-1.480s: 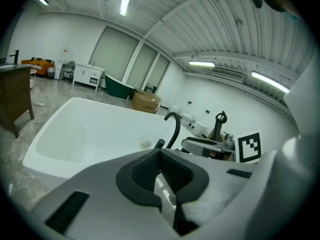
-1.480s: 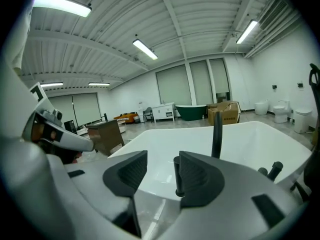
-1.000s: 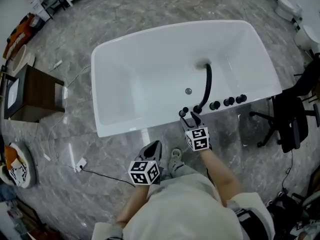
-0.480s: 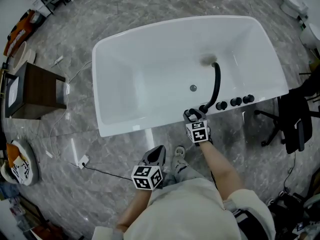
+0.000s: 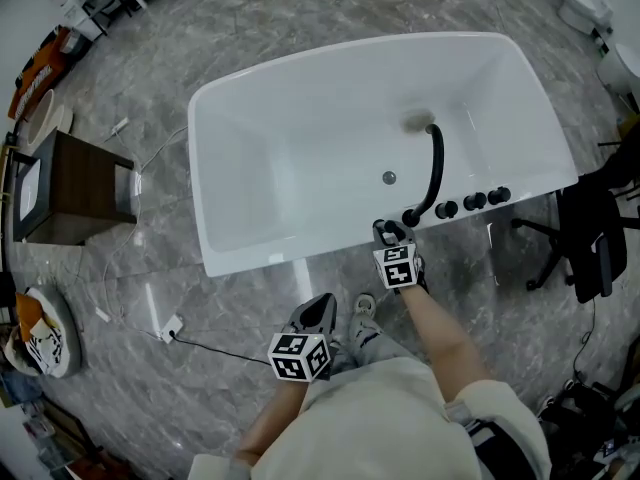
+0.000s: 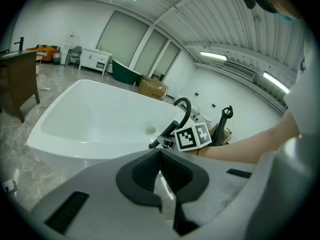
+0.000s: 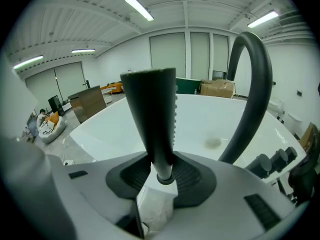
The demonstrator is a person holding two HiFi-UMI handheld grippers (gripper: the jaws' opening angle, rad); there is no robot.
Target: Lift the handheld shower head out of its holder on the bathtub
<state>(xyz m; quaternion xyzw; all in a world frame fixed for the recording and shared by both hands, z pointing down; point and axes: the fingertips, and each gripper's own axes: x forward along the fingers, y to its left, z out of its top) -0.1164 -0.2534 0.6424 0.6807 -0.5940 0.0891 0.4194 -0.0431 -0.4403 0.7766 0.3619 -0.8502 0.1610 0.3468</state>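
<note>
Shower head (image 7: 152, 119), dark and slim, stands upright between the ribbed pads of the right tongs (image 7: 162, 171). These tongs have just been closing, and now they pinch its handle from both sides. The handle's ringed lower end sits low between the pads, down at the near rim of the white bathtub (image 5: 280, 256), while its wider end points up and away from the tongs. Just to the right of these tongs a curved black pipe (image 7: 250, 94) rises from the rim and arches over the basin. Three dark knobs (image 5: 472, 203) stand in a row on the rim farther right. The drain (image 5: 389, 178) lies in the basin beyond the tongs.

The left tongs (image 5: 316, 310) are pressed together with nothing between them. They are held back from the tub, nearer the person than the right tongs and to their left, over the grey marble floor (image 5: 150, 268) and beside a shoe (image 5: 358, 320). Seen along them, the right tongs' marker cube (image 6: 192, 136) shows ahead at the tub's edge. A dark wooden cabinet (image 5: 80, 183) stands well off to the left of both.
</note>
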